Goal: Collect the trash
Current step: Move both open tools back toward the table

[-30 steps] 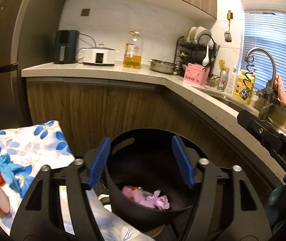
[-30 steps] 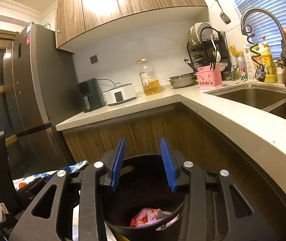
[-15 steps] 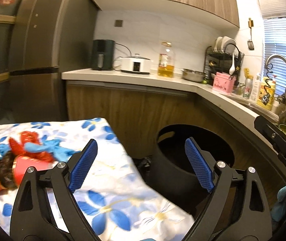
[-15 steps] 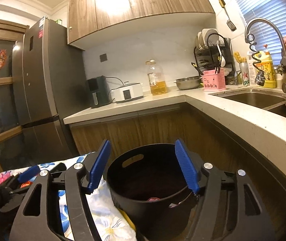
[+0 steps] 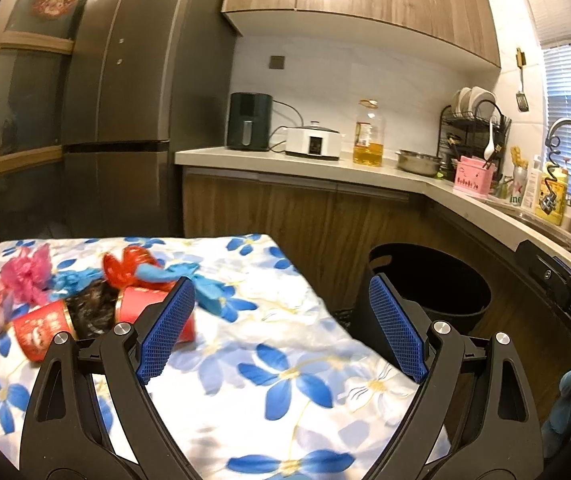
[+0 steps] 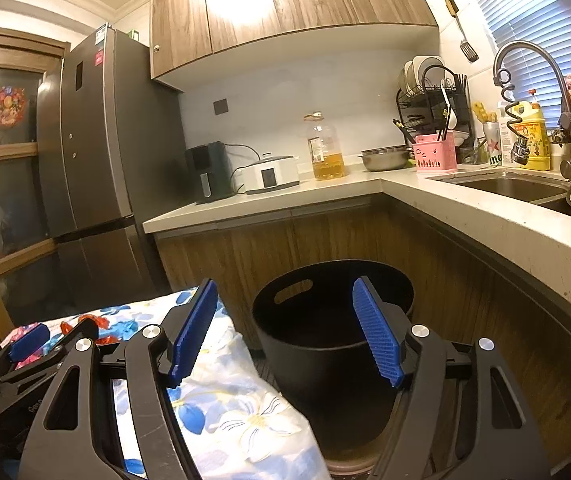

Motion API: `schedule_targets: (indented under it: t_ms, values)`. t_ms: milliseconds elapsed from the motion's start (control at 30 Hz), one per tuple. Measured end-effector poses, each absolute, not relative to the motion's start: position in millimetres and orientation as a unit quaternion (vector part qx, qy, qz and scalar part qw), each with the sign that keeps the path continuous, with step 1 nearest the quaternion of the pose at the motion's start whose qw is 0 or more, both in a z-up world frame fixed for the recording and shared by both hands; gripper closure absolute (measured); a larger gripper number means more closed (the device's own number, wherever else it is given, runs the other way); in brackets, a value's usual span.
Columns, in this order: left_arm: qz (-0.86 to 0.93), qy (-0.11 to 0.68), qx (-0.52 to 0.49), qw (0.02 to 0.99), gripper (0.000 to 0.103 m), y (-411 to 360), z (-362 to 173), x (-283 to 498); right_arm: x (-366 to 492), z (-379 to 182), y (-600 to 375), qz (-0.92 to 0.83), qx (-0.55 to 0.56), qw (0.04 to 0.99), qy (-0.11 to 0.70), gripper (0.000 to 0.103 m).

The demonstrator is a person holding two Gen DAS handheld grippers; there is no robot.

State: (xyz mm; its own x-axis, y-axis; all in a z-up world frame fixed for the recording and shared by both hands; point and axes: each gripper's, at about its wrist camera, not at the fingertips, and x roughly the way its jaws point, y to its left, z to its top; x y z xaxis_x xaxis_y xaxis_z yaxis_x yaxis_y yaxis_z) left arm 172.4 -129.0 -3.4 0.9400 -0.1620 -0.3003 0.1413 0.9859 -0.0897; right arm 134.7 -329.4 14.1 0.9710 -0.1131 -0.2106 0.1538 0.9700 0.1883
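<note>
— What sort of place is being shown?

— A home kitchen. An L-shaped counter [image 6: 365, 184] is being backed by wood cabinets [image 6: 285, 0], with a tall fridge [image 5: 133, 92] at its end.

— What else is being seen?

— A sink [image 6: 501, 186] under a curved tap [image 6: 525, 52], a dish rack [image 6: 429, 84], an oil bottle [image 5: 369, 136] and a cooker [image 5: 313, 144] are being lit by a ceiling lamp.

White cloth with blue flowers [image 5: 285, 344]; red paper cups [image 5: 41, 334]; round black plastic bin [image 6: 333, 344]; pink utensil caddy [image 6: 435, 156].
</note>
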Motion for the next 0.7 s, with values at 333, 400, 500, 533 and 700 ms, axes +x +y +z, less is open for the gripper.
schedule_targets:
  t_ms: [333,400,500,533,700]
  values:
    - [-0.01,0.158,-0.043,0.986,0.016,-72.2,-17.0,153.0,139.5,3.3,-286.9,-0.025,0.095,0.988,0.12,0.034]
    - [0.007,0.161,-0.051,0.986,0.016,-57.2,-19.6,152.0,142.8,0.2,-275.5,-0.012,0.092,0.988,0.127,0.034]
    - [0.035,0.163,-0.059,0.984,0.016,-33.6,-23.7,148.2,146.9,-3.6,-260.9,0.006,0.089,0.987,0.134,0.034]
    - [0.043,0.164,-0.059,0.984,0.016,-27.8,-24.3,147.8,147.8,-4.8,-256.8,0.012,0.089,0.986,0.137,0.034]
    - [0.079,0.169,-0.07,0.98,0.016,4.5,-29.1,140.4,156.1,-12.8,-230.5,0.043,0.079,0.984,0.152,0.034]
